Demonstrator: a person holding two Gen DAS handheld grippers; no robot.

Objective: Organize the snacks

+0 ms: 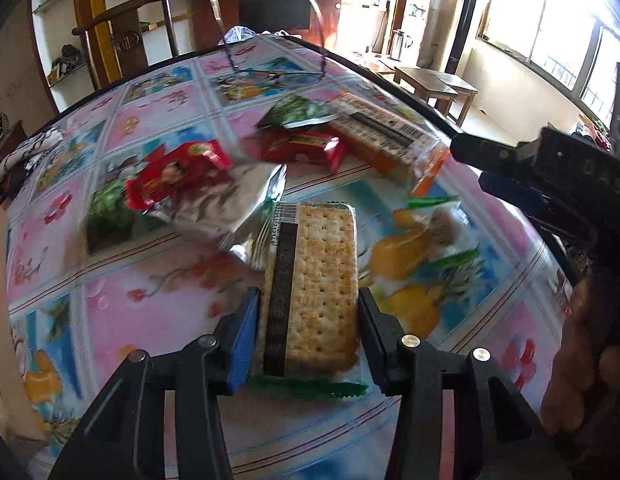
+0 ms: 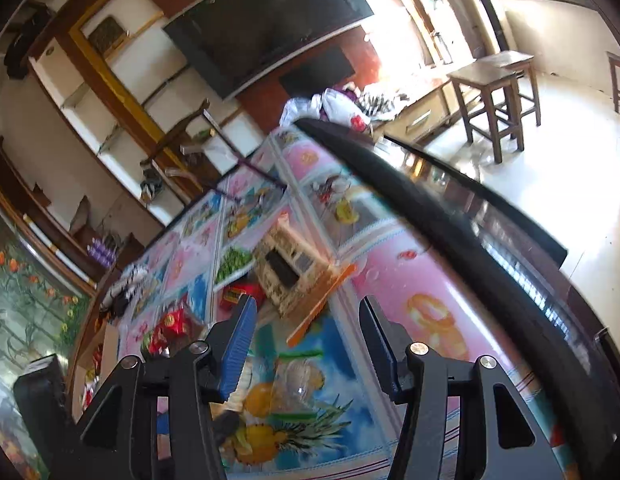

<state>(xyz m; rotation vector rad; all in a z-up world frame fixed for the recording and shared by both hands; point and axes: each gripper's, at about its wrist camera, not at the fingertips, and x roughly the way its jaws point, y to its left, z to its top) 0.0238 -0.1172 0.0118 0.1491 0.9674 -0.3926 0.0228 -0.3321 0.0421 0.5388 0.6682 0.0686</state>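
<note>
We have the left gripper (image 1: 308,332) straddling the cracker pack (image 1: 316,284) on the table (image 1: 170,308), jaws narrow, pads at its sides; contact unclear. Right gripper (image 2: 308,344) hangs half open, empty. Other snacks (image 1: 302,146) lie behind, orange pack (image 2: 296,276) ahead.

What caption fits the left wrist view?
Left gripper closed on a cracker pack on the floral table, other snack packets scattered beyond.
</note>
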